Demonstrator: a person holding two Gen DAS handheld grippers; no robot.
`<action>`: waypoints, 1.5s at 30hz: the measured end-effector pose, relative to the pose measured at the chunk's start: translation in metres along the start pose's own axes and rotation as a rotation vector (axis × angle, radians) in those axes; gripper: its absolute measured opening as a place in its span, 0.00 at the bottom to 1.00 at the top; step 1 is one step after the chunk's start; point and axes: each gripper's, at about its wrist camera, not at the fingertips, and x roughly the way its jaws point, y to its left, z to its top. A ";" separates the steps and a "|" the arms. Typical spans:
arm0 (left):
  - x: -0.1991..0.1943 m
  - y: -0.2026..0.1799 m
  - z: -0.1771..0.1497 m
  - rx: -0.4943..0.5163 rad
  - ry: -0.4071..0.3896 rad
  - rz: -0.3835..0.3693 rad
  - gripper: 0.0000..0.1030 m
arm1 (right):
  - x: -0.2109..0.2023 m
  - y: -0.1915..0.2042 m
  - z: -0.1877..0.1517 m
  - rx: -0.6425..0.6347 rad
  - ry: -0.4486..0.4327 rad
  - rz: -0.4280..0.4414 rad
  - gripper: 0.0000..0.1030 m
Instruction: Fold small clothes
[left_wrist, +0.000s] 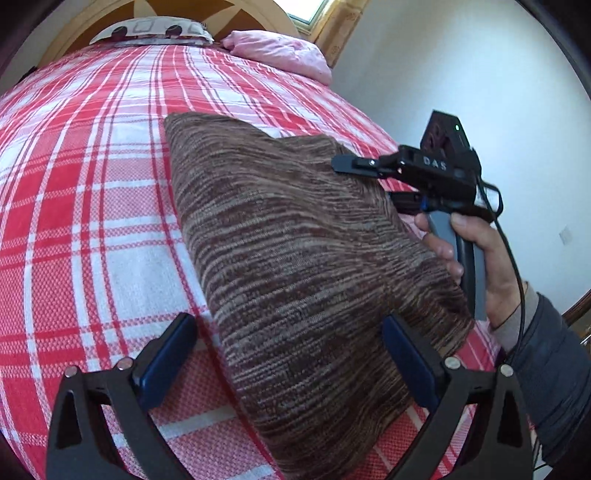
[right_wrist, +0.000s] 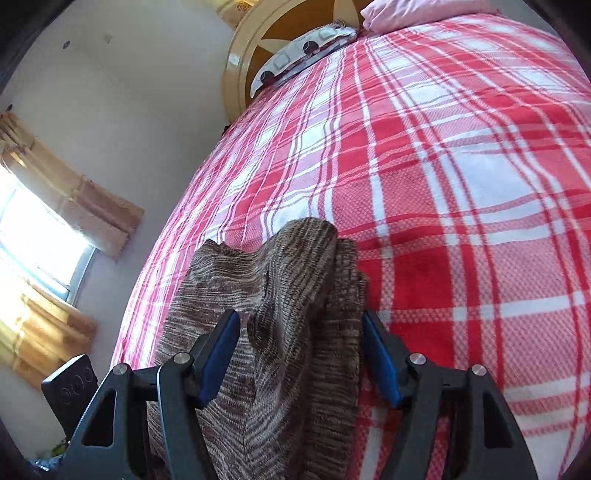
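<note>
The left gripper is spread wide, its blue pads either side of a brown striped knit garment without pinching it. The right gripper also stands apart, the bunched cloth rising between its pads. The garment lies on the red-and-white checked bedspread, toward the bed's right edge. Pillows sit at the headboard end

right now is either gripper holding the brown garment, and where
Nothing is clearly held. The left gripper and right gripper are both open, jaws apart, each straddling the brown knit garment lying on the plaid bed.
</note>
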 end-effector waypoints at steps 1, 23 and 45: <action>0.001 -0.002 0.000 0.006 0.004 0.014 0.97 | 0.001 -0.001 0.001 0.004 -0.001 -0.001 0.57; -0.088 0.006 -0.025 -0.030 -0.069 -0.030 0.24 | -0.043 0.082 -0.022 -0.085 -0.143 0.029 0.20; -0.235 0.051 -0.113 -0.147 -0.205 0.161 0.24 | 0.032 0.257 -0.091 -0.164 -0.052 0.238 0.20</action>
